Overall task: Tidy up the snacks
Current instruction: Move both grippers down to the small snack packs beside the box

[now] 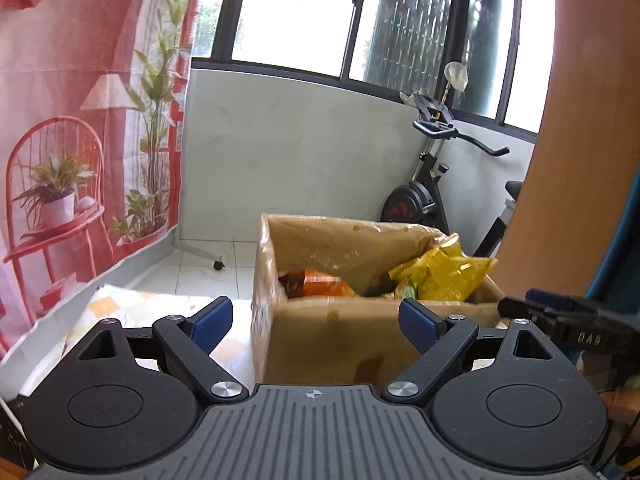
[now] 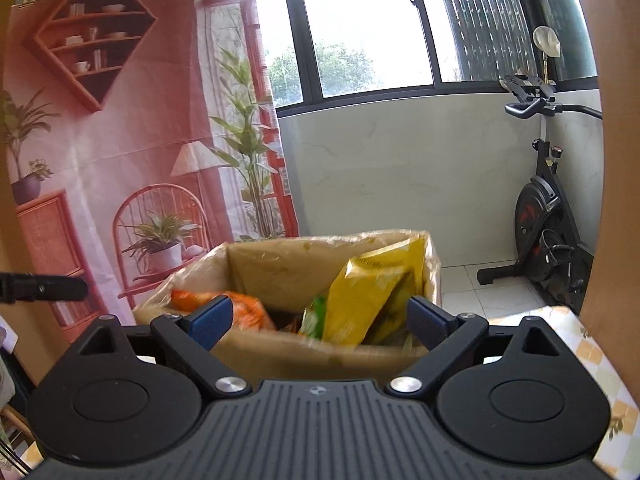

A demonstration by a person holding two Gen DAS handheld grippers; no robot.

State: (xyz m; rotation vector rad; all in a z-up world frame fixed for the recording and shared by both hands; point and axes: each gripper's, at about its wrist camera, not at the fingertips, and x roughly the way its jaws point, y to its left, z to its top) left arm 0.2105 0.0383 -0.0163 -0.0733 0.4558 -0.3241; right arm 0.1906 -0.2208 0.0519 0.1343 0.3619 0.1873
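Left hand-held gripper (image 1: 316, 322) jaws wide, nothing between the blue pads; lower centre of the left wrist view. Right hand-held gripper (image 2: 318, 322) also wide and empty, lower centre of the right wrist view. Cardboard box (image 1: 320, 328) sits centre frame just beyond the left fingers, lined with clear plastic, open top. Inside: orange snack bag (image 1: 320, 282) lying low on the left side of the box, yellow snack bag (image 1: 444, 274) standing up on the right side, top poking above the rim. The right wrist view shows the same box (image 2: 256, 264) centre frame, orange bag (image 2: 248, 308) lower left behind the left pad, yellow bag (image 2: 372, 292) upright and leaning toward the right wall, a small green packet (image 2: 316, 316) tucked just left of it. Neither gripper touches box or bags. Tip of the other gripper pokes in at the right edge of the left view and at the left edge of the right view. Bench with a checked cloth (image 2: 600, 360) shows at lower right of the right view. Background: printed pink backdrop (image 2: 120, 140) at left, exercise bike (image 2: 552, 220) at right, windows across the top.
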